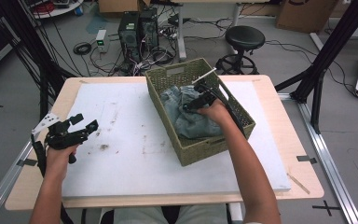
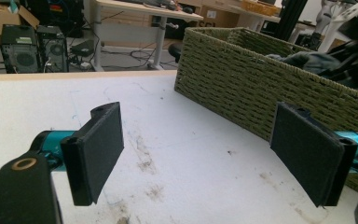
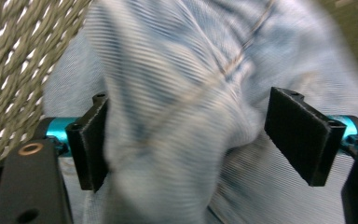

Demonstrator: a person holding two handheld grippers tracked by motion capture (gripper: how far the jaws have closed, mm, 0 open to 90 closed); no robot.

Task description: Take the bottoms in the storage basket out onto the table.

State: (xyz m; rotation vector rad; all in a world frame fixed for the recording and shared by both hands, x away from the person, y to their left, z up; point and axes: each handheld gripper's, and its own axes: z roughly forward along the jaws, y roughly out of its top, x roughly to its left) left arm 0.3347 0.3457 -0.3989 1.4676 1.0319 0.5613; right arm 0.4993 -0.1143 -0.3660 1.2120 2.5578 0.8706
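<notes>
Work: getting the blue jeans [image 1: 189,116] out of the woven basket [image 1: 200,148].
Where the jeans are: they lie bunched up inside the basket, which sits on the white mat [image 1: 135,154], toward the right of the table [image 1: 303,182].
Right gripper [image 1: 189,106]: it is down in the basket, right on the jeans. In the right gripper view a fat fold of the jeans [image 3: 177,116] sits between the two black pads. The jaws stand wide apart. The left pad [image 3: 91,144] touches the cloth, but the right pad [image 3: 303,133] is off it, so nothing is pinched.
Left gripper [image 1: 85,125]: it waits over the mat, well apart from the basket. Its jaws are wide apart with nothing in them.
How to do it well: I think the next thing is to squeeze the fold. Push the pads a bit deeper first, so they get a thick bunch and not just a thin edge. Close slowly. Then lift straight up so the cloth does not catch on the basket wall.
What could go wrong: a small pinch may slip, and the basket may tip or slide. The left gripper could hold the basket steady.
</notes>
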